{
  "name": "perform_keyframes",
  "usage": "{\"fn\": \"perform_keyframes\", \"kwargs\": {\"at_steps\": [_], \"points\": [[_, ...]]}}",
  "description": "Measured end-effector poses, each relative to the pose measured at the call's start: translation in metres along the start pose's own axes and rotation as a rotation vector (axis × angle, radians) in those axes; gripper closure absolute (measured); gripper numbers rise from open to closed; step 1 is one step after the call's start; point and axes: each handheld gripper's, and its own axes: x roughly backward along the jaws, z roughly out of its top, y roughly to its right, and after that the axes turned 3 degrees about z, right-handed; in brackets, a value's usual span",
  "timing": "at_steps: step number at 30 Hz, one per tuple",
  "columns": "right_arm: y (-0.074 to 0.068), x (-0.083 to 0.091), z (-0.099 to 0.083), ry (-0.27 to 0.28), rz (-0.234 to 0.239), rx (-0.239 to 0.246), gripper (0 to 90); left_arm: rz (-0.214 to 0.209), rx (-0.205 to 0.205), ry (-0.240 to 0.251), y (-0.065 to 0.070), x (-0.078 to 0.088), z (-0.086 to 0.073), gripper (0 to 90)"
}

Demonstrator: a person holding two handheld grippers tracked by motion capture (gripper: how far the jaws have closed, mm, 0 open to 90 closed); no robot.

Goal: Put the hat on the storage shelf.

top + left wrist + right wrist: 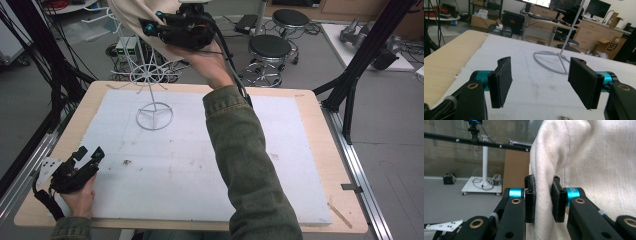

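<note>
A white wire stand (150,85) rises from a ring base on the white foam sheet (180,170); in the left gripper view the stand (559,57) is ahead and to the right. A cream cloth (131,12) hangs at the stand's top. My right gripper (150,26) is raised beside it, and the right gripper view has its pads shut on a fold of the cream cloth (586,157), right gripper (544,195). My left gripper (89,154) rests low at the sheet's front left corner. Its jaws stand wide open with nothing between them, left gripper (541,82).
The green sleeve (245,160) of the person's right arm crosses the middle of the sheet. The wooden table (312,120) borders the sheet all round. Two black stools (270,47) stand behind the table. Black frame struts (360,60) rise at the right, cables at the left.
</note>
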Motion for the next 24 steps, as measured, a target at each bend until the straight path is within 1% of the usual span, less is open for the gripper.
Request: {"fn": "perform_keyframes", "kwargs": {"at_steps": [2, 3, 6, 8, 9, 10, 11, 12, 13, 14, 15, 16, 20, 23, 24], "points": [[0.001, -0.002, -0.002, -0.008, 0.009, -0.008, 76.2, 0.001, 0.000, 0.000, 0.000, 0.000, 0.000, 35.6], [0.002, -0.006, -0.008, -0.017, 0.019, -0.021, 76.1, 0.000, -0.001, 0.000, 0.000, 0.000, 0.000, 35.5], [0.005, -0.011, -0.015, -0.052, 0.029, -0.038, 76.1, -0.001, -0.003, 0.000, 0.000, 0.000, 0.000, 35.6], [0.005, -0.013, -0.017, -0.055, 0.035, -0.044, 76.1, -0.002, -0.002, 0.000, 0.000, -0.001, 0.000, 35.6], [0.006, -0.014, -0.020, -0.056, 0.037, -0.055, 76.2, -0.002, -0.002, 0.000, 0.000, -0.001, 0.000, 35.6], [0.008, -0.016, -0.023, -0.059, 0.049, -0.086, 76.1, -0.002, -0.002, 0.000, 0.000, -0.001, 0.000, 35.6], [0.008, -0.016, -0.023, -0.059, 0.049, -0.086, 76.1, -0.002, -0.002, 0.000, 0.000, -0.001, 0.000, 35.6], [0.010, -0.018, -0.027, -0.065, 0.060, -0.118, 75.7, -0.002, -0.002, 0.000, 0.000, -0.001, 0.000, 35.6], [0.010, -0.018, -0.027, -0.065, 0.060, -0.118, 75.7, -0.002, -0.002, 0.000, 0.000, -0.001, 0.000, 35.6], [0.013, -0.018, -0.031, -0.064, 0.068, -0.149, 75.5, -0.002, -0.002, 0.000, 0.000, -0.001, 0.000, 35.6], [0.013, -0.018, -0.031, -0.064, 0.068, -0.149, 75.5, -0.002, -0.002, 0.000, 0.000, -0.001, 0.000, 35.6], [0.015, -0.017, -0.034, -0.057, 0.075, -0.163, 75.3, -0.002, -0.002, 0.000, 0.001, -0.001, 0.000, 35.6], [0.017, -0.014, -0.038, -0.045, 0.080, -0.176, 74.4, -0.003, -0.002, 0.002, 0.001, -0.001, 0.000, 35.6], [0.017, -0.010, -0.041, -0.038, 0.070, -0.182, 73.5, -0.006, -0.007, -0.002, 0.001, -0.001, 0.000, 35.6], [0.018, -0.007, -0.043, -0.032, 0.057, -0.179, 72.6, -0.005, -0.007, -0.002, 0.002, -0.001, 0.000, 35.5]]}}
